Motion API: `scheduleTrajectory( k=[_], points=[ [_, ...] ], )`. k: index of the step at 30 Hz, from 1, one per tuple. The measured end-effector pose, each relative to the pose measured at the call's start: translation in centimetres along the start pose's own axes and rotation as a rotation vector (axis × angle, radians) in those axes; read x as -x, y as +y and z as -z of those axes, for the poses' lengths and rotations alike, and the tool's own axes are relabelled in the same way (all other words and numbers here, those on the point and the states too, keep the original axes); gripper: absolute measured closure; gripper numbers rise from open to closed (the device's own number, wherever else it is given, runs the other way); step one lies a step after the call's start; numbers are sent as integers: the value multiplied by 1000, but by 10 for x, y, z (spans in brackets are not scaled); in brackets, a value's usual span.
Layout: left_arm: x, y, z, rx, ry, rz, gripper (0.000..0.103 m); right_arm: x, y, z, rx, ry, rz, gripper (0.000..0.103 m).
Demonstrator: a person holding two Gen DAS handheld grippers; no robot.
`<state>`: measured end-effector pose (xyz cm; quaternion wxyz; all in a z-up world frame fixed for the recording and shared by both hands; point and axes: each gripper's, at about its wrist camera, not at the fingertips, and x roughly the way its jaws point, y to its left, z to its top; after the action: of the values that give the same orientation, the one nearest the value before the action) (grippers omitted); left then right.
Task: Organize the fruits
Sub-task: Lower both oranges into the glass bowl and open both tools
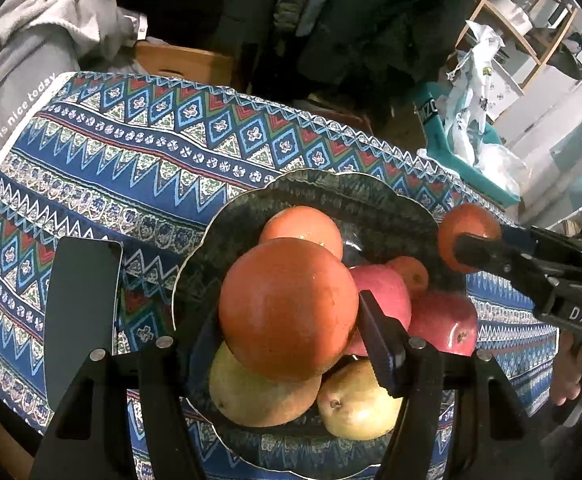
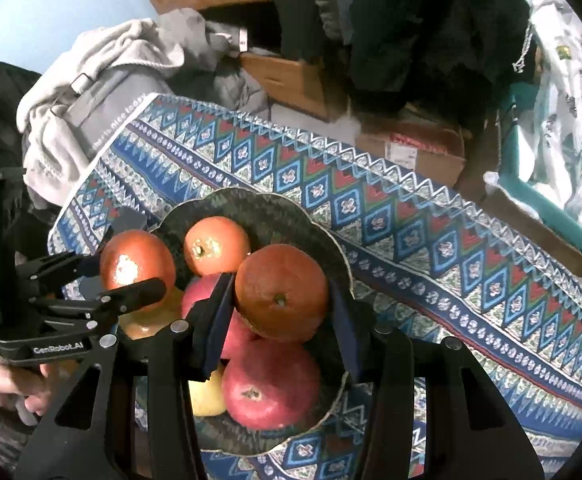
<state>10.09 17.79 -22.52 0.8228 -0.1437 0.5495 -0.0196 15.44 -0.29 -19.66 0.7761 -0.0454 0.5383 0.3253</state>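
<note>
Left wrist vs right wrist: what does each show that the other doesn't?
Left wrist only: a second yellow-green pear beside the pear under the held fruit, a small orange deep in the bowl, and a black flat panel on the tablecloth.

Right wrist only: a cardboard box beyond the table.

Both: the dark scalloped bowl, red apples, the left gripper clamping a large orange, and the right gripper clamping a smaller orange.
</note>
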Motion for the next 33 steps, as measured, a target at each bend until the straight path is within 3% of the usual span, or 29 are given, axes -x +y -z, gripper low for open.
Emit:
scheduleTrajectory(
  k=[11,22,33],
  points=[
    [1,4,-5,10,-1,-15,37,-14,5,-1,-4,28,-14,55],
    [6,13,-3,35,0,-67,30,-1,7,0,-6,9,-17,55],
    [22,-1,4,7,-9,-58,30,27,14,3,23,-44,15,52]
  ],
)
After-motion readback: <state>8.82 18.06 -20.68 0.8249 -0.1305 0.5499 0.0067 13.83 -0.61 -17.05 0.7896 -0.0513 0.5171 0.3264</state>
